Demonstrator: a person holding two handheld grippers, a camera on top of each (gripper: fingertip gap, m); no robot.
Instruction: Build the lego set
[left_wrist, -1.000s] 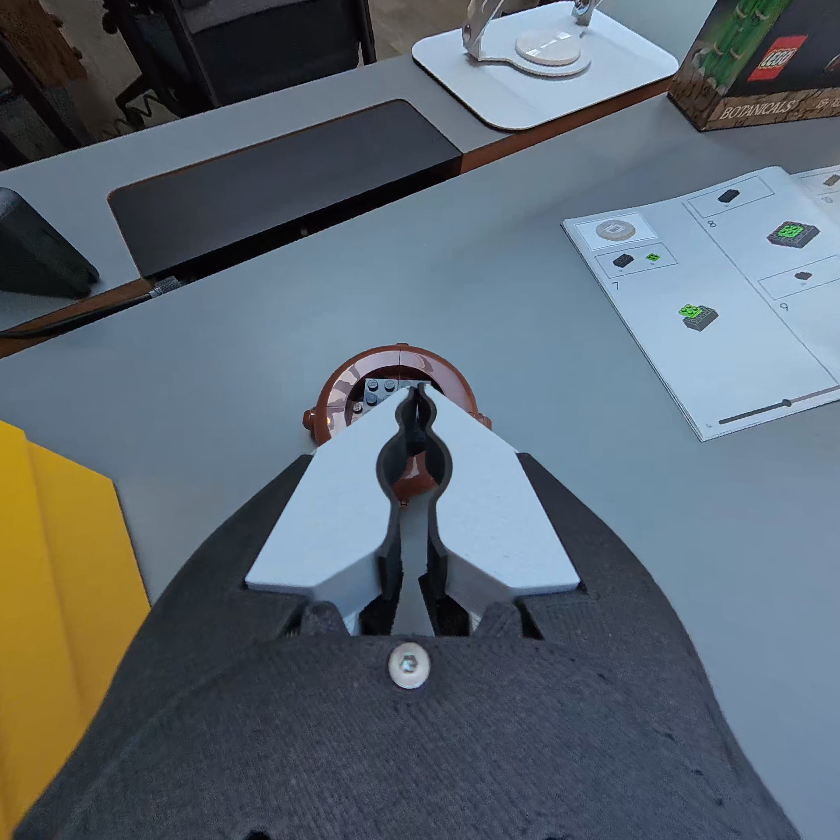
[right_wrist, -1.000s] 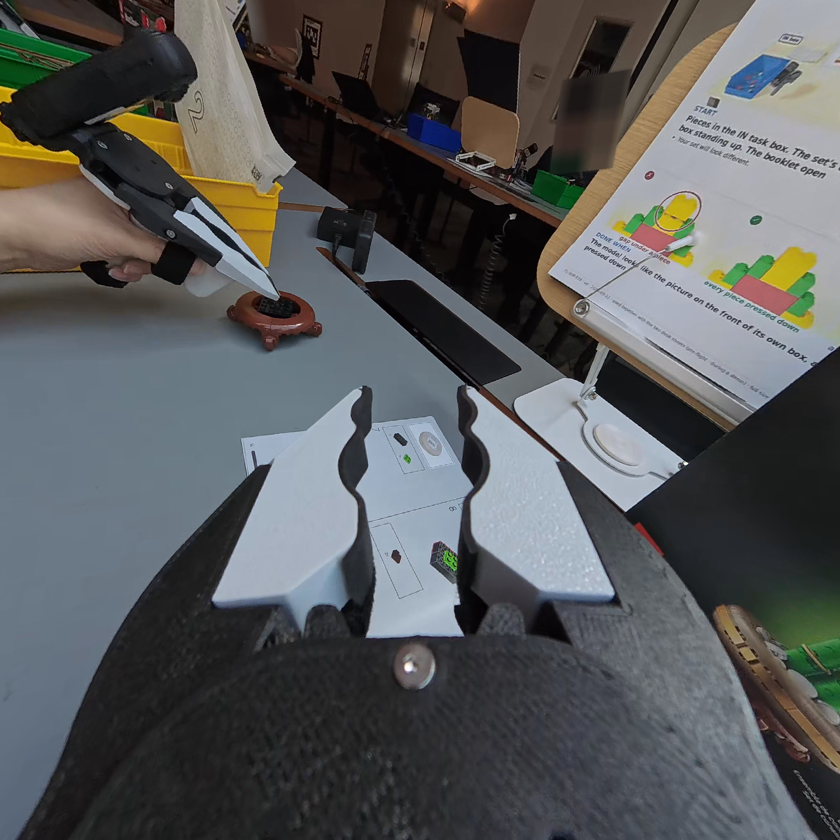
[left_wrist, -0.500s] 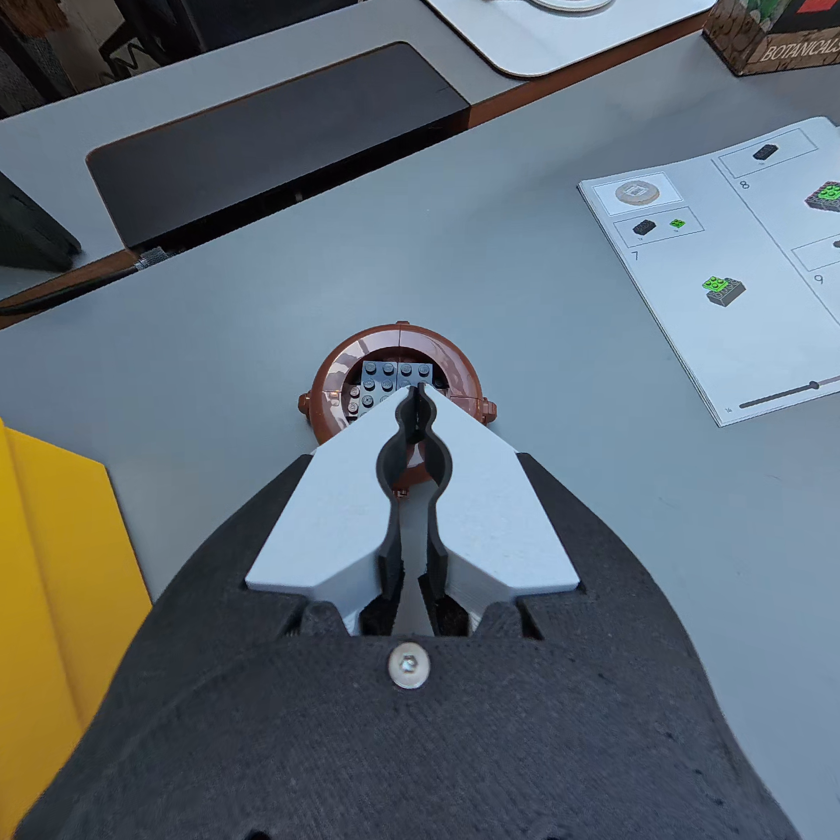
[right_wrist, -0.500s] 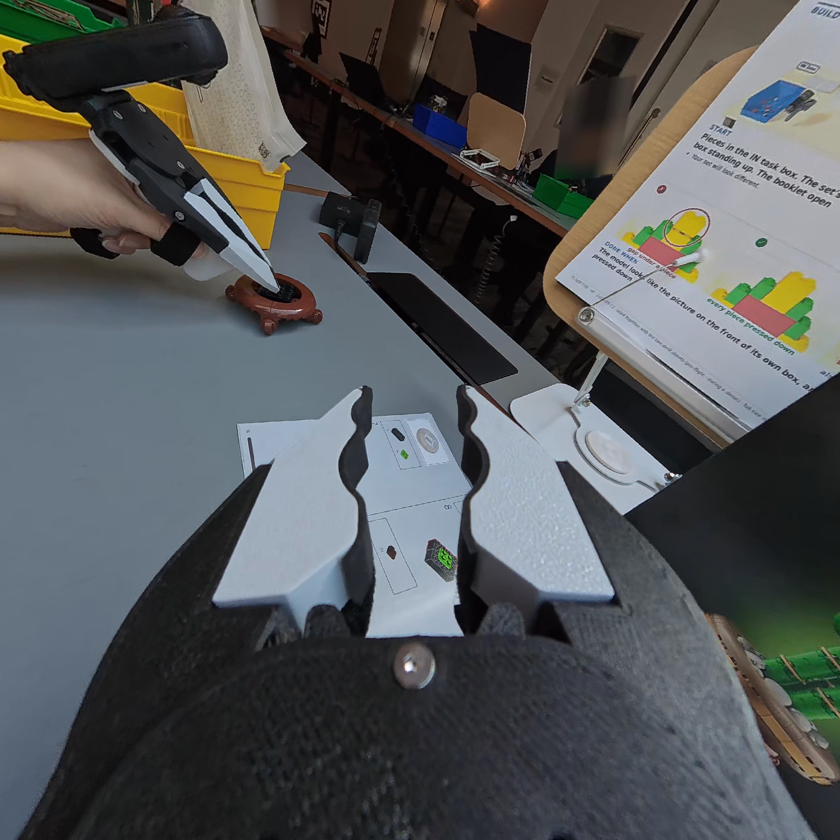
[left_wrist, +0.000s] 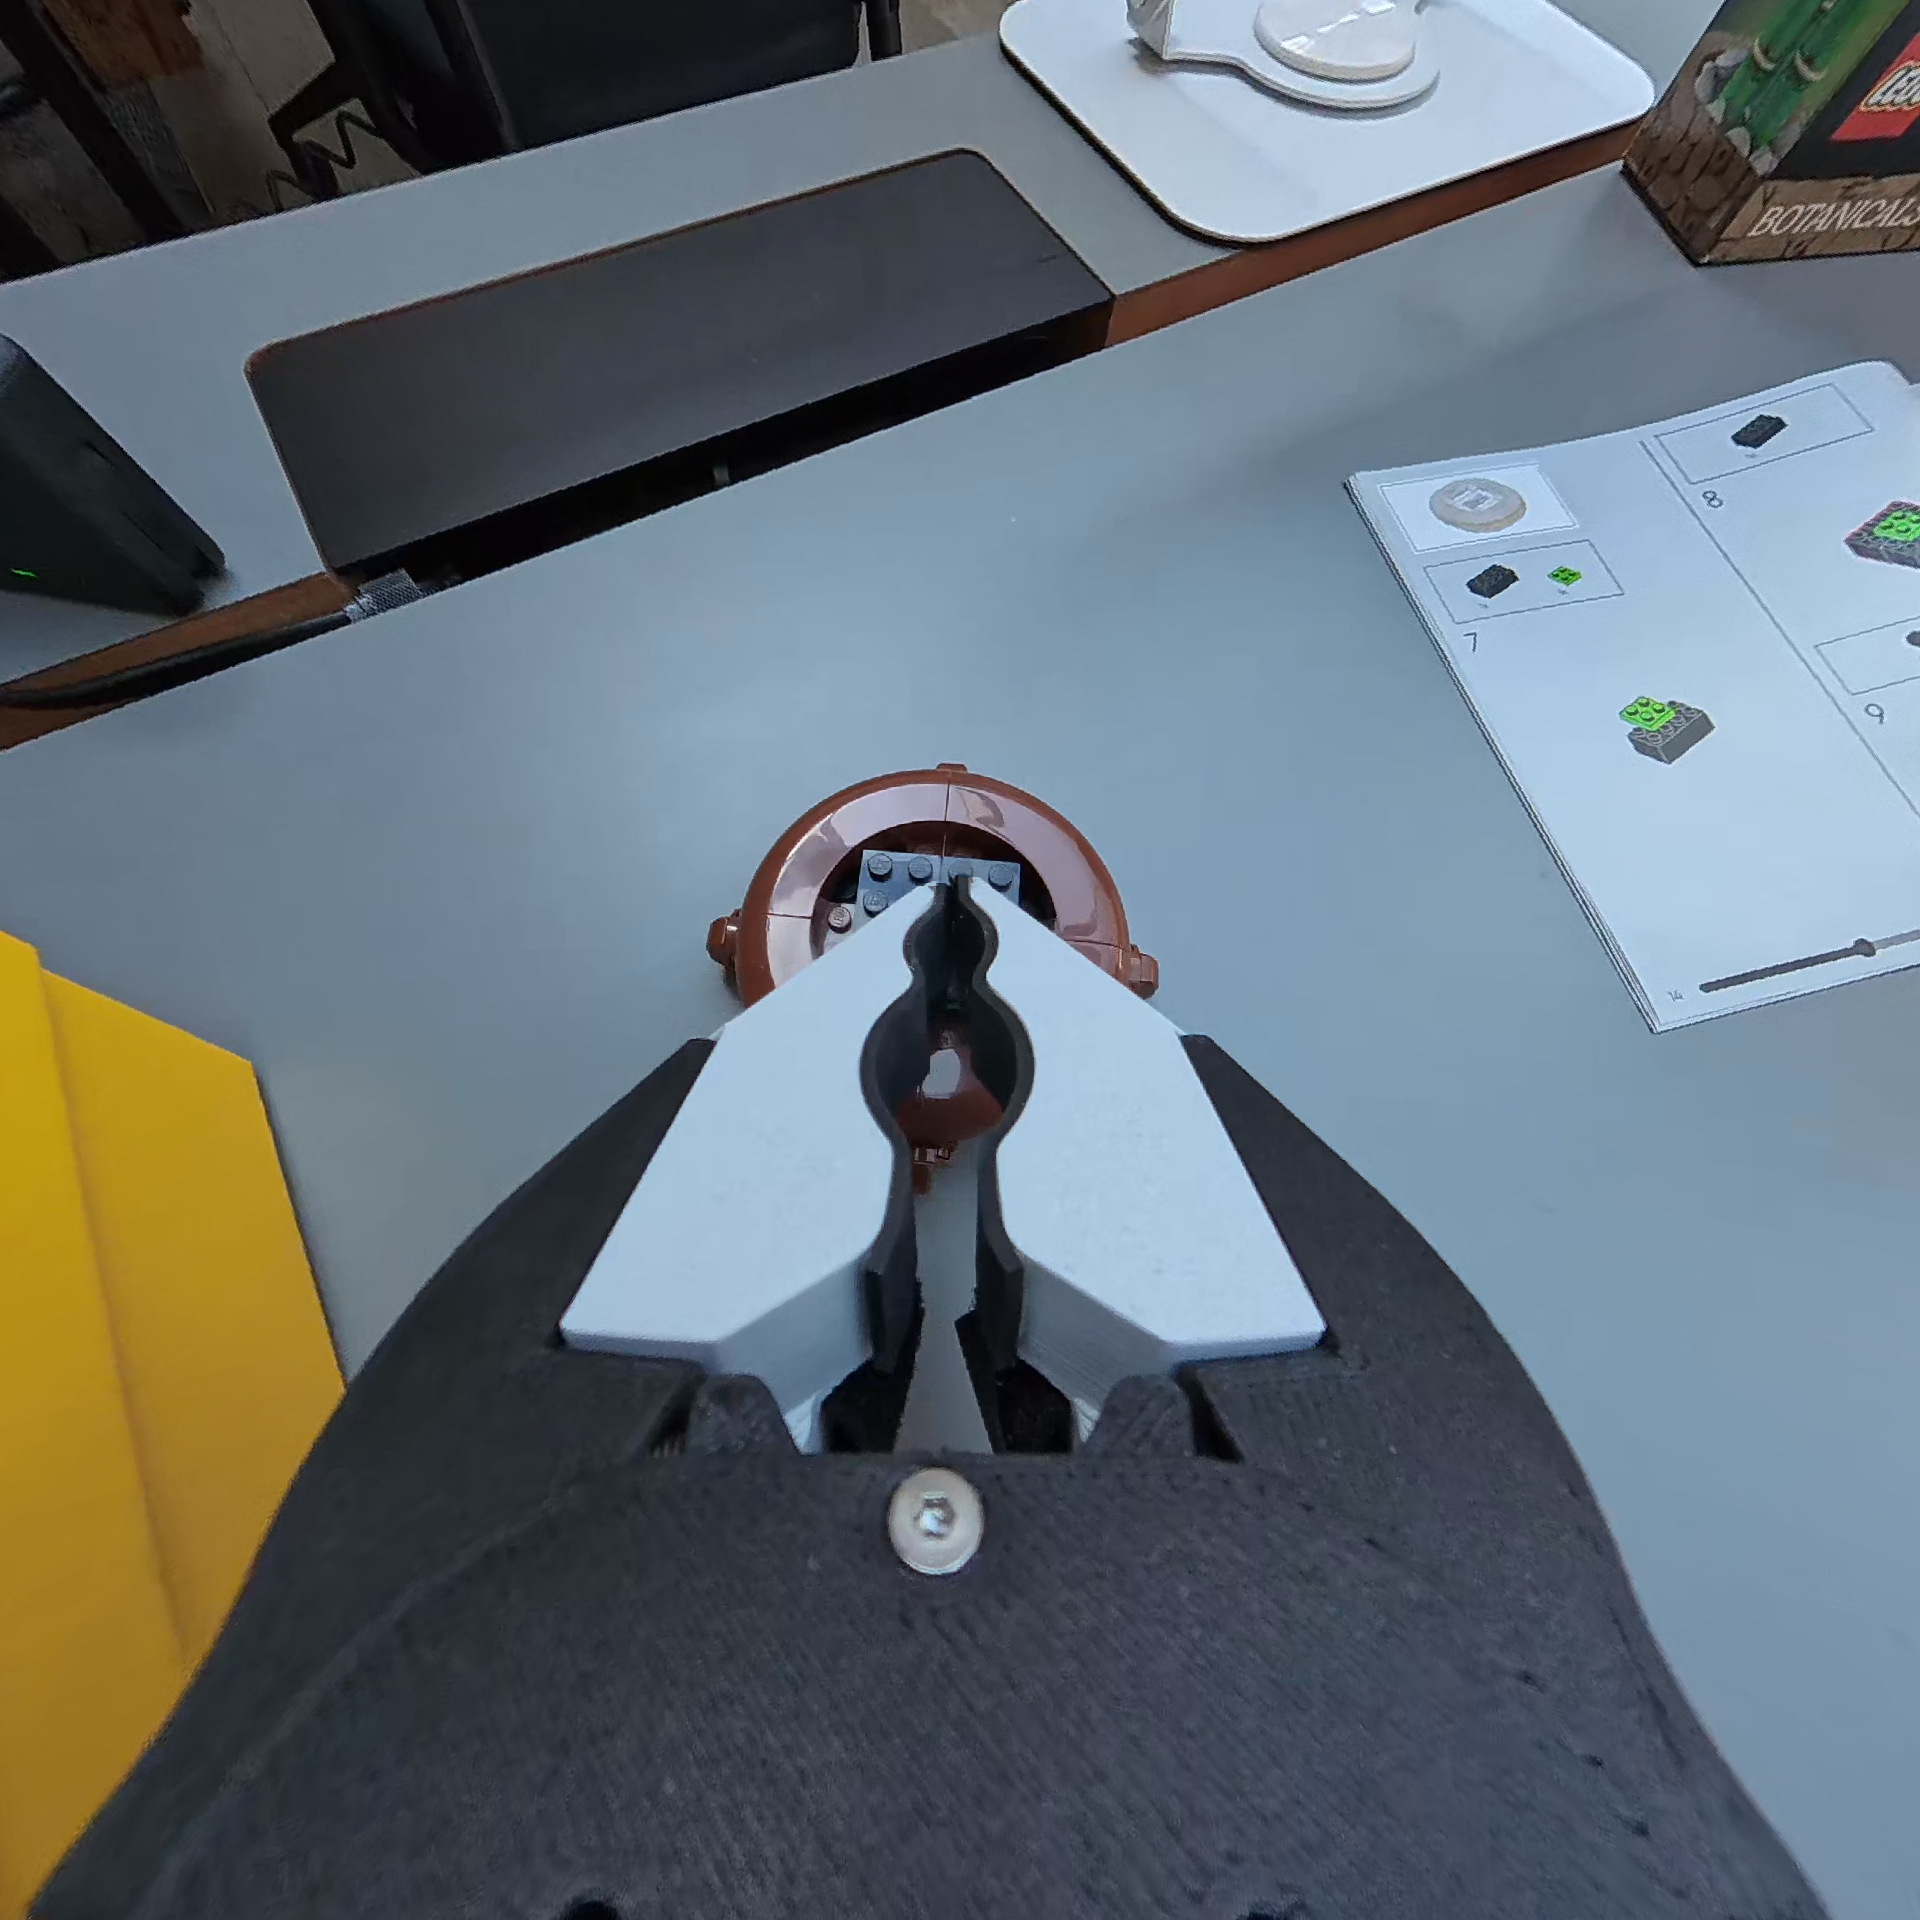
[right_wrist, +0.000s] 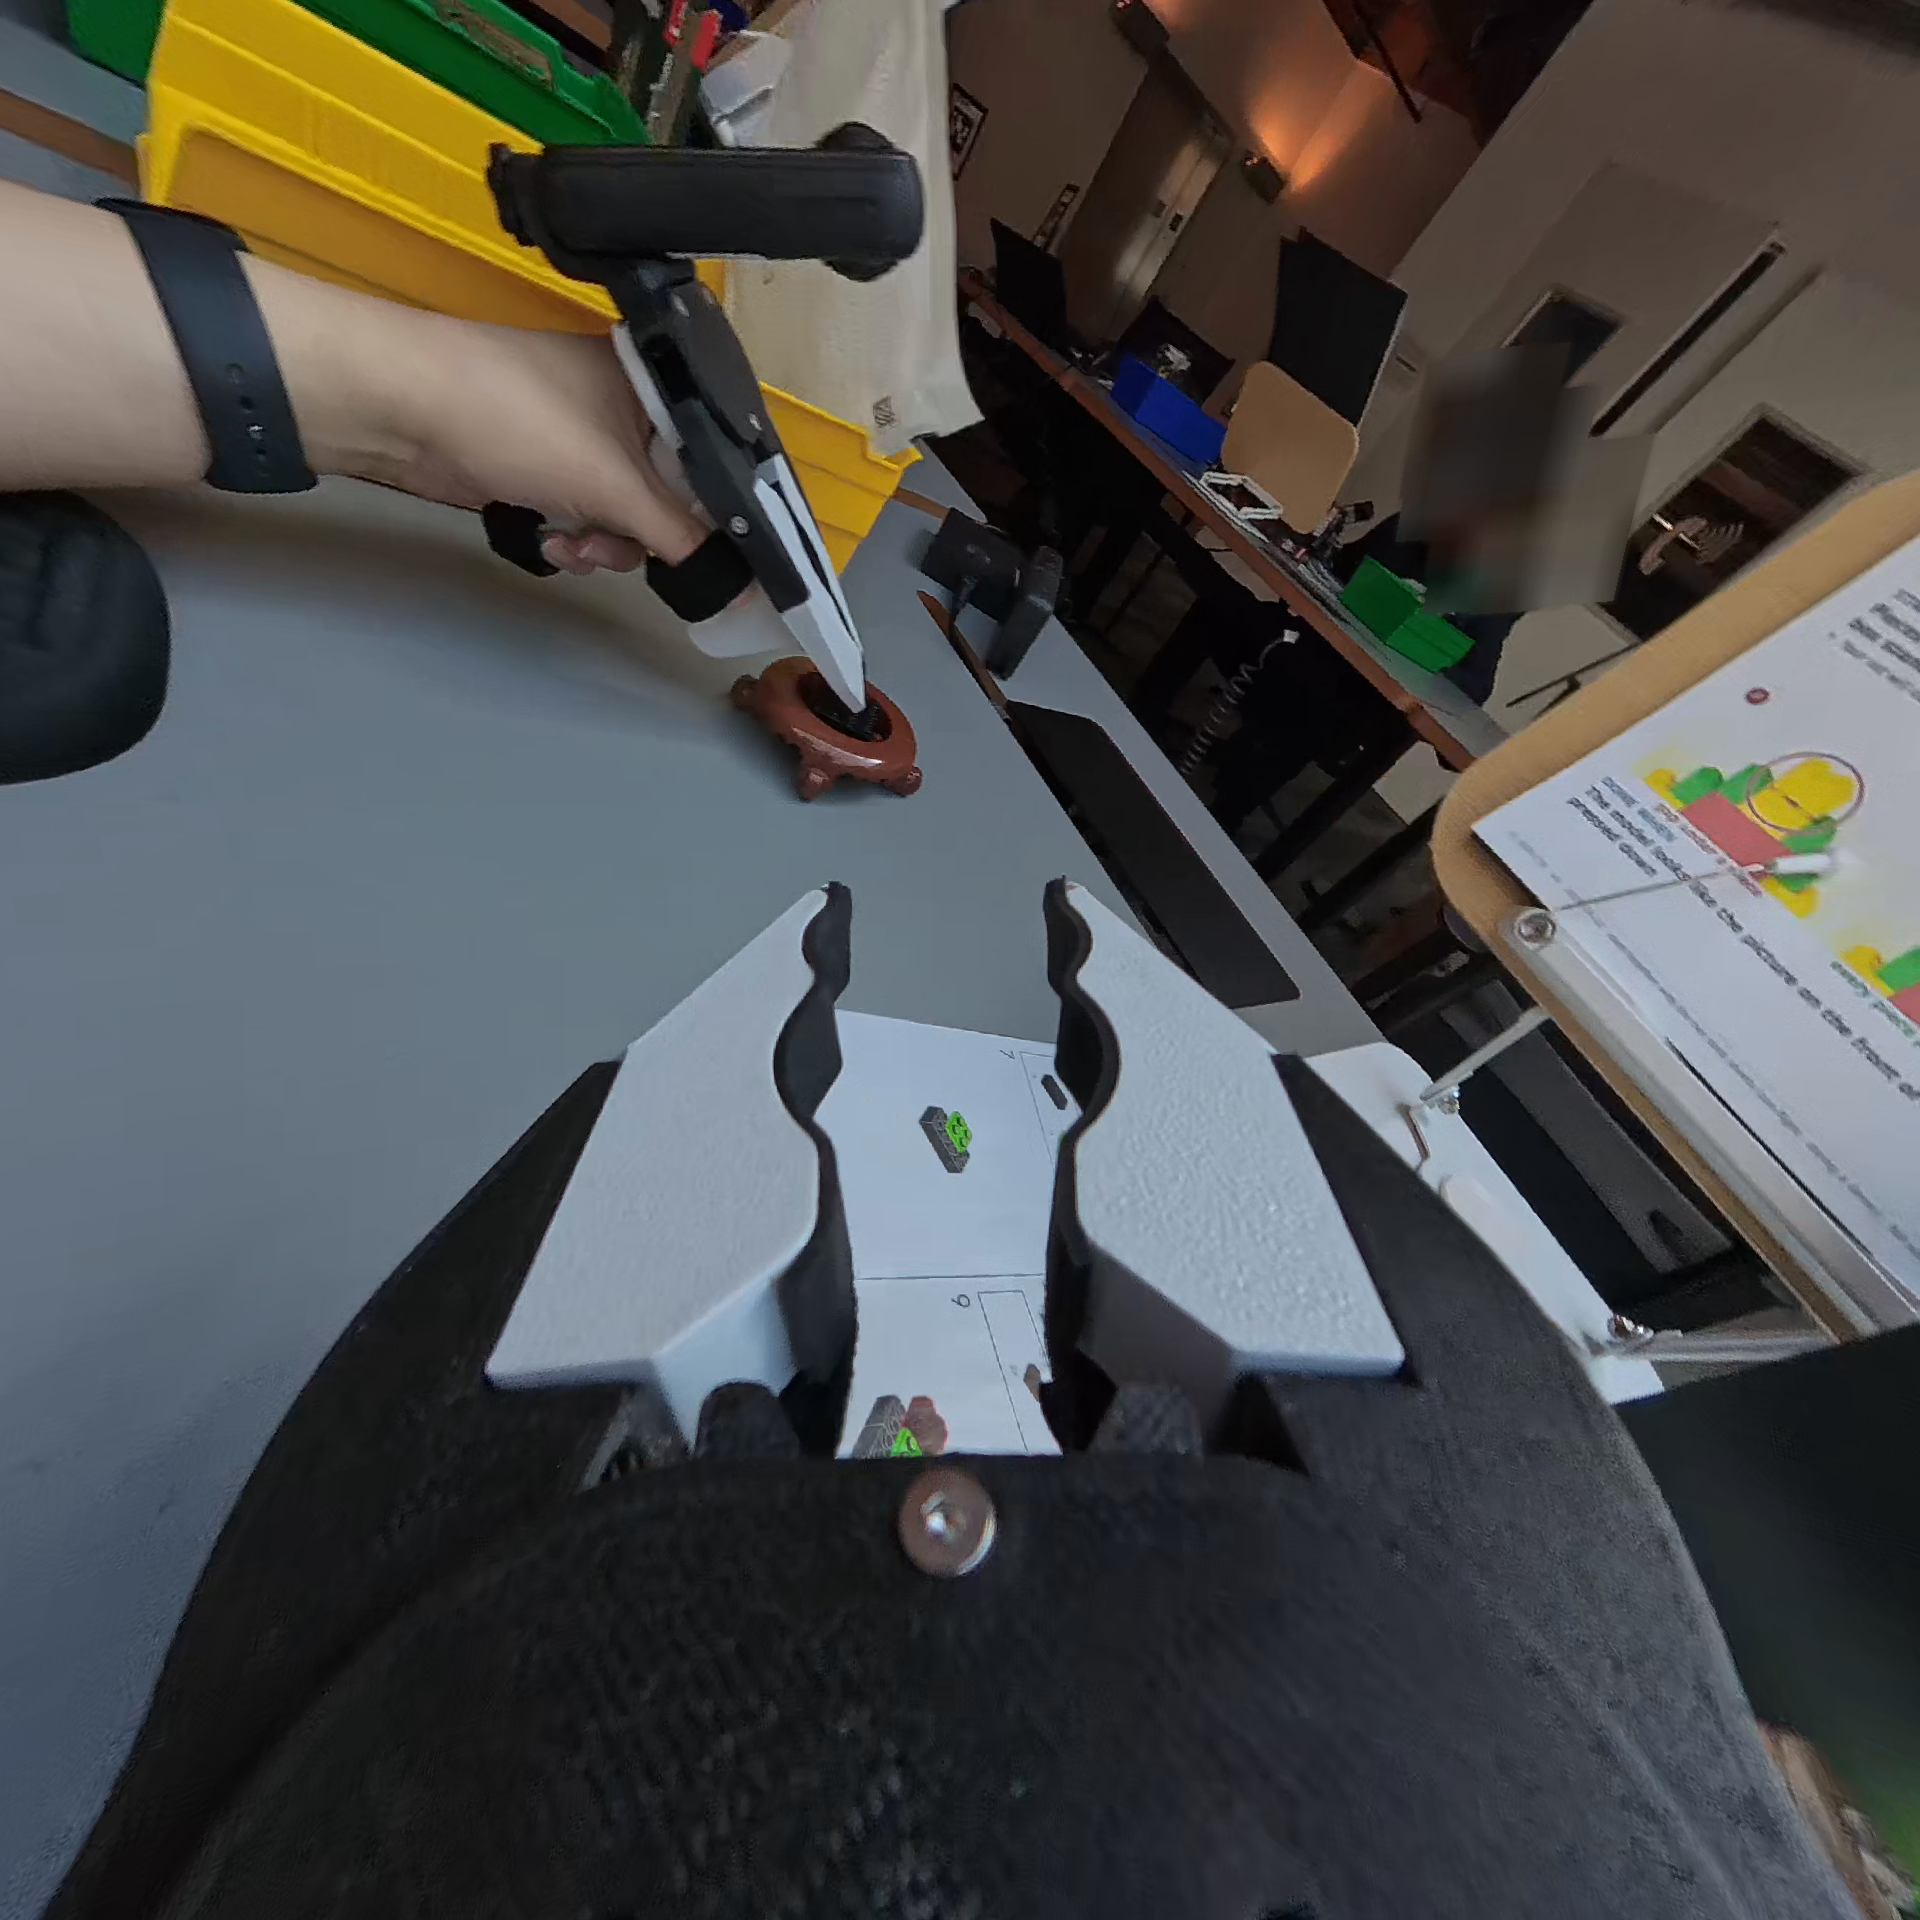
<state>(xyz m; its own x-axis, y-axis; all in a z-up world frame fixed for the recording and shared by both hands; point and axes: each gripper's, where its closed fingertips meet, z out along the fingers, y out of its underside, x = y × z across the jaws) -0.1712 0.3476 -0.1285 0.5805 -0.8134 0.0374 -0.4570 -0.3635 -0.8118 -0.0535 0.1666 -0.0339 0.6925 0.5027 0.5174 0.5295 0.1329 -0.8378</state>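
A round reddish-brown lego pot (left_wrist: 1049, 862) with dark grey studded plates (left_wrist: 899, 868) inside stands on the grey table. My left gripper (left_wrist: 956, 883) is shut, and its tips rest down on the grey plates inside the pot. The right wrist view shows the same: the left gripper (right_wrist: 852, 696), held by a hand, points steeply down into the pot (right_wrist: 883, 753). My right gripper (right_wrist: 945, 899) is open and empty, held above the open instruction booklet (right_wrist: 935, 1195), well short of the pot.
The booklet (left_wrist: 1662, 831) lies right of the pot, with the lego box (left_wrist: 1808, 135) behind it. A yellow bin (left_wrist: 104, 1247) is at the left. A black pad (left_wrist: 665, 353) and a white stand base (left_wrist: 1320, 114) lie beyond. An instruction board (right_wrist: 1714, 935) stands at the right. The left gripper's tips are roughly 25 centimeters from the right gripper's.
My left gripper's tips have moved forward and down onto the grey plates, at a steeper angle. My right gripper has tilted and shifted over the booklet, still open.
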